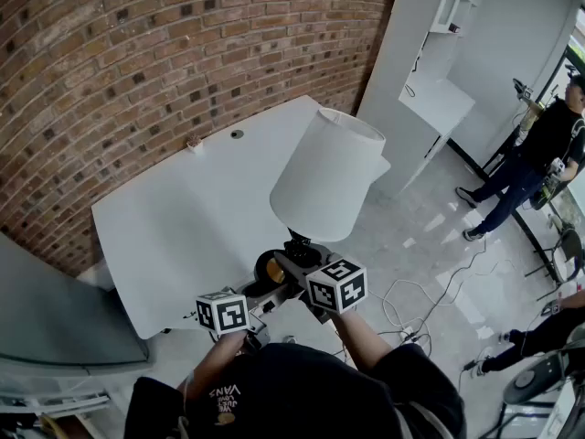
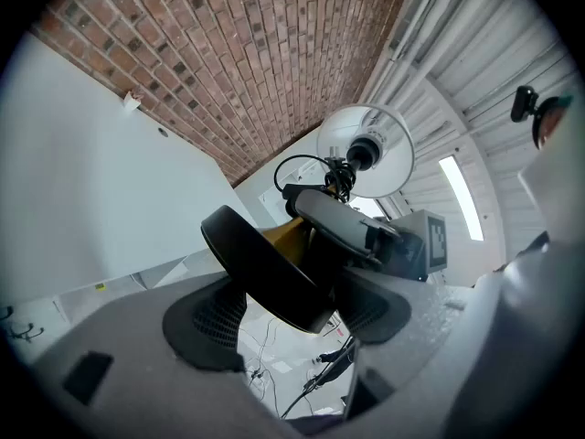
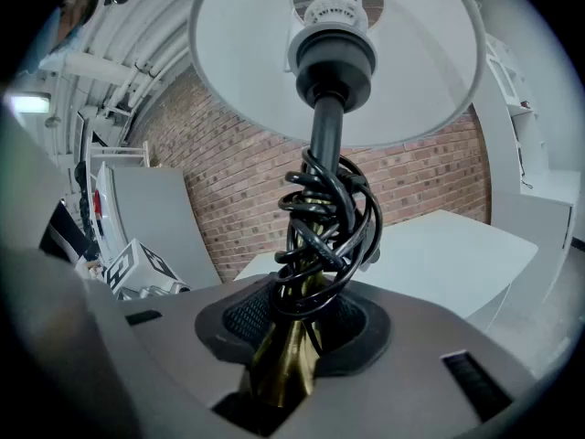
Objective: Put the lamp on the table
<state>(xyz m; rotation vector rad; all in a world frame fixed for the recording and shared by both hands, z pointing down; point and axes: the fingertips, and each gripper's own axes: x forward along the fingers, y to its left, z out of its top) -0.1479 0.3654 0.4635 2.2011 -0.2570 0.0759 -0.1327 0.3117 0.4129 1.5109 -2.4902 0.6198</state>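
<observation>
Head view, count: you have one lamp (image 1: 327, 190), one white counter (image 1: 183, 218) and two tools, each with one marker cube. Two other people stand or crouch at your right, and loose cables (image 1: 430, 300) lie on the floor.
Head view, lamp: it is up in the air and tilted. Its white shade (image 1: 329, 176) overlaps the counter's right corner and its base (image 1: 271, 269) is just off the near edge, not resting on the counter.
Head view, tools: your left tool (image 1: 263, 289) is at the base and your right tool (image 1: 294, 258) is at the stem. This view does not show how either pair of jaws stands.
Left gripper view, tool: it is spread wide and pinching the one black disc base edge-on between its two pads.
Left gripper view, only here: you see the underside of the shade, and your right tool's cube (image 2: 437, 240) beside the stem.
Right gripper view, tool: it is pinching the brass stem (image 3: 285, 364) between its pads.
Right gripper view, only here: one black cord (image 3: 324, 231) is coiled in several loops around the stem, with one socket above it. Your left tool's cube (image 3: 137, 268) is at the left, and the counter is well below the lamp against the brick wall (image 3: 238, 181).
</observation>
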